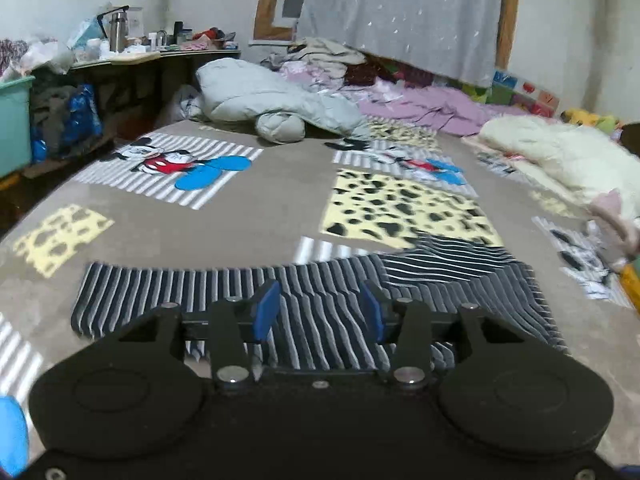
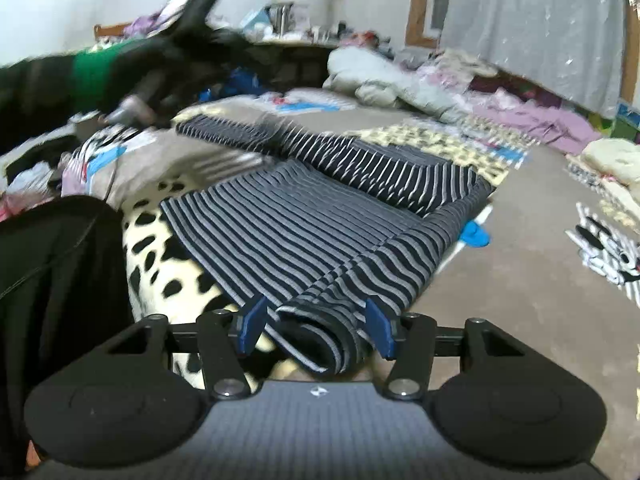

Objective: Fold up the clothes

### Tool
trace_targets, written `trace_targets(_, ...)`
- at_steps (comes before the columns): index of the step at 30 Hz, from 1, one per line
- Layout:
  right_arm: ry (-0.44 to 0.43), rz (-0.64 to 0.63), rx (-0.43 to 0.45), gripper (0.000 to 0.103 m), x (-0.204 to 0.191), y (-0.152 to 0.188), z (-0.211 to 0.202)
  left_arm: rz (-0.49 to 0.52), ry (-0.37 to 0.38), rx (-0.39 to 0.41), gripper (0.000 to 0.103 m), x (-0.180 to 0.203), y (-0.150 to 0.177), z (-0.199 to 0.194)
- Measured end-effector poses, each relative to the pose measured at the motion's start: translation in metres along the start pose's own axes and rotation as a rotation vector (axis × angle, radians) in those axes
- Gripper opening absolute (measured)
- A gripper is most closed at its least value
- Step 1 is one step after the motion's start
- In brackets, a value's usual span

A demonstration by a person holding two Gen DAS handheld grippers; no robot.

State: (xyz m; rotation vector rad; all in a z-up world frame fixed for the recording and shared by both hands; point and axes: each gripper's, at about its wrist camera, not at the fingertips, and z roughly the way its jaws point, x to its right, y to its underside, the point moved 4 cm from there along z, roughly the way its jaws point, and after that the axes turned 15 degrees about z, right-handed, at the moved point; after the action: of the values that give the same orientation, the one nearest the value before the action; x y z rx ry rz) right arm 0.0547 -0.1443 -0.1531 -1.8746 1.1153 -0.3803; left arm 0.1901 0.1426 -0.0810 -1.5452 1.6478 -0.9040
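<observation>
Cluttered bedroom all round: a wide bed (image 1: pixel 248 216) under a brown cartoon-print blanket fills both views, with a heaped grey duvet (image 1: pixel 272 100) and pink bedding at the far end below a pale curtain (image 1: pixel 400 12), and a loaded tabletop (image 1: pixel 160 54) in the left corner.

On the blanket lies the striped garment (image 2: pixel 304 224), dark with thin pale stripes, already doubled: a folded panel rests across its far part, and its near end has curled into a soft roll. Its long axis runs away from the right gripper (image 2: pixel 316 330) towards the far left of that view.

That roll is the relation to watch. It sits directly between the right gripper's blue fingers (image 2: pixel 253 324), which stand spread with a gap on either side, so nothing is pinched. The left gripper (image 1: pixel 318 312) hangs over a flat stretch of the same cloth, its fingers (image 1: pixel 266 310) likewise spread and apart from the fabric. The right hand is judged the nearer to a graspable edge.

Hard to read: in the right wrist view the left gripper shows only as a blurred dark shape with a green sleeve (image 2: pixel 94 74) at upper left. A dark mass at the left edge may be the person's clothing; that cannot be settled. How many layers the garment holds is hidden.
</observation>
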Motion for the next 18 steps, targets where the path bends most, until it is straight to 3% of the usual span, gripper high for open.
trace_targets(3, -0.03, -0.013, 0.032, 0.055, -0.004, 0.004, 0.002, -0.027, 0.229, -0.039, 0.042, 0.046, 0.013, 0.004)
trace_targets(6, -0.079, -0.029, -0.105, 0.056, -0.012, 0.021, 0.024, -0.004, 0.37, -0.103, 0.042, 0.095, 0.026, 0.019)
trace_targets(9, -0.088, -0.117, -0.051, 0.053, -0.026, 0.026, 0.015, -0.024, 0.452, -0.158, 0.037, 0.128, 0.038, 0.036)
trace_targets(14, -0.026, -0.057, 0.119, 0.056, -0.014, 0.008, -0.008, -0.212, 0.526, -0.224, 0.035, 0.14, 0.048, 0.07)
trace_targets(15, -0.034, -0.04, 0.084, 0.057, -0.009, 0.011, -0.001, -0.249, 0.533, -0.234, 0.035, 0.141, 0.049, 0.076)
trace_targets(17, -0.085, -0.033, -0.076, 0.058, -0.005, 0.028, 0.024, -0.314, 0.549, -0.253, 0.035, 0.143, 0.05, 0.089)
trace_targets(18, -0.07, -0.081, -0.068, 0.058, -0.009, 0.035, 0.027, -0.332, 0.558, -0.261, 0.035, 0.145, 0.05, 0.094)
